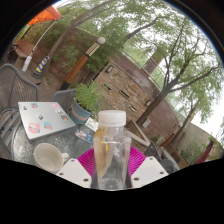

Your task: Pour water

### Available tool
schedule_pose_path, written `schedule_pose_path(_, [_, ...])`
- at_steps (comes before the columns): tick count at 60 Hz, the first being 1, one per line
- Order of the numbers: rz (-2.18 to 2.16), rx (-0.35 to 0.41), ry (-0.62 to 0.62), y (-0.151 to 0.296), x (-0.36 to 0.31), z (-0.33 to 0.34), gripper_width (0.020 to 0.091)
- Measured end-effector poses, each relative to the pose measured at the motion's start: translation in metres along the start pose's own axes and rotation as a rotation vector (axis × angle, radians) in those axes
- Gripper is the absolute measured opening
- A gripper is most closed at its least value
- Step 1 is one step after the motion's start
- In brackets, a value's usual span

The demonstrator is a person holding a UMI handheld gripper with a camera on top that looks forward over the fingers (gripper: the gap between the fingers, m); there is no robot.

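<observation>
I have the gripper [111, 168] closed on a bottle [111, 150]: both fingers [75, 172] press against its sides, and the pink pads show through the clear plastic. The bottle stands upright between the fingers, its white cap [111, 119] on top, and it fills the middle of my view. I cannot tell how much water is inside it.

Just left of the fingers, a little ahead, a white cup [48, 155] sits on a glass table [25, 140], open end up. Beyond the cup, a white tray [45, 117] with small printed marks lies flat on the same table. A potted plant [88, 98] stands beyond the tray, just left of the bottle's cap. Further left I see a dark metal chair [18, 77].

Well beyond the bottle there is a brick wall [135, 85] and trees [150, 35] under a bright sky.
</observation>
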State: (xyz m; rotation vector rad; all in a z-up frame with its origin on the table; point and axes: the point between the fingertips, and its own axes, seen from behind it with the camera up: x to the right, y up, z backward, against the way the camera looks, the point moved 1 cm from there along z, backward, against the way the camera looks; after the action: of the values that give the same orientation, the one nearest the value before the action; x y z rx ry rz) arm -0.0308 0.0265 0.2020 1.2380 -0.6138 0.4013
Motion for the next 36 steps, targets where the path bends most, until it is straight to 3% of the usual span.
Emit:
schedule_pose_path(5, [-0.193, 0.039, 0.041, -0.018, 0.002, -0.002, 0.0393])
schedule_pose_path(24, [-0.503, 0.076, 0.220, -0.103, -0.045, -0.026, 0.0412])
schedule_pose_path(26, [-0.530, 0.139, 0.196, -0.100, -0.045, -0.028, 0.0412])
schedule_pose_path(36, [-0.628, 0.175, 0.198, -0.109, -0.034, -0.027, 0.0415])
